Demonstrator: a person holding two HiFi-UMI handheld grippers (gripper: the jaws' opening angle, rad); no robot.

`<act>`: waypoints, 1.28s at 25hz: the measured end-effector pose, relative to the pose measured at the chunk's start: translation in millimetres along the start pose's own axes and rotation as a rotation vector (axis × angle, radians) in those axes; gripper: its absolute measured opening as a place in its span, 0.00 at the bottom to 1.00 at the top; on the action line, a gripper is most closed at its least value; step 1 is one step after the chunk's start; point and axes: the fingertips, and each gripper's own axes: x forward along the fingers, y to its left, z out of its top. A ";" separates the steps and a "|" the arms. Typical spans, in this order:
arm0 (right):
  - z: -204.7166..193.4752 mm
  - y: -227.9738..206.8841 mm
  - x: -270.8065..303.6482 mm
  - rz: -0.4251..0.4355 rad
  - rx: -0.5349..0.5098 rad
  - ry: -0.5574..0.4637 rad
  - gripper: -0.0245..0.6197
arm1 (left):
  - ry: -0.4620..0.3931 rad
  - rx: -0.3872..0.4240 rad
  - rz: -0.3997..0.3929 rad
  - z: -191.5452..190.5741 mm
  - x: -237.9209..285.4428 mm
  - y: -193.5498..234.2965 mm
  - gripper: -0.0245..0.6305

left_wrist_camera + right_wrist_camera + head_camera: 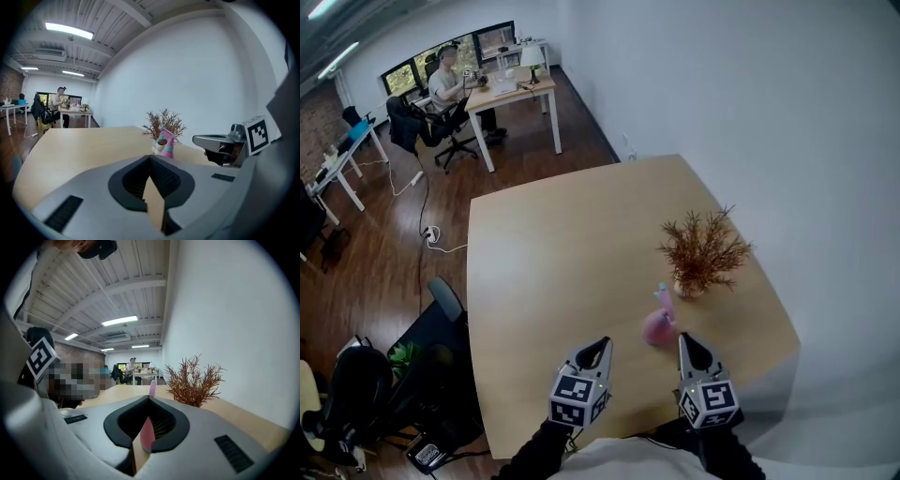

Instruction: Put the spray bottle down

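Note:
A pink spray bottle (pixel 659 322) with a pale blue collar stands upright on the light wooden table (pixel 553 253), just in front of a dried brown plant (pixel 703 248) in a small pot. My right gripper (pixel 685 339) hovers just right of and behind the bottle, shut and empty, apart from it. In the right gripper view the bottle (pixel 152 388) shows beyond the closed jaw tips. My left gripper (pixel 602 347) hangs to the bottle's left, shut, with nothing in it. The left gripper view shows the bottle (pixel 165 143) free on the table, with the right gripper (pixel 206 139) beside it.
The table's front edge (pixel 609 441) lies right under both grippers, with a white wall to the right. A black chair (pixel 356 394) and cables sit on the floor at the left. Far back, a person (pixel 445 80) sits at a desk (pixel 520 94).

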 end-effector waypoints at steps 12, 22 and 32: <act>18.2 24.4 -12.7 0.136 0.044 0.000 0.00 | 0.004 0.013 -0.030 1.7 -1.2 -11.5 0.02; 19.6 30.1 -12.9 0.164 0.061 0.024 0.00 | -0.001 0.024 -0.036 6.5 -2.8 -16.2 0.02; 13.2 30.0 -13.2 0.165 0.060 0.055 0.00 | -0.004 0.030 -0.043 7.4 -6.6 -18.1 0.02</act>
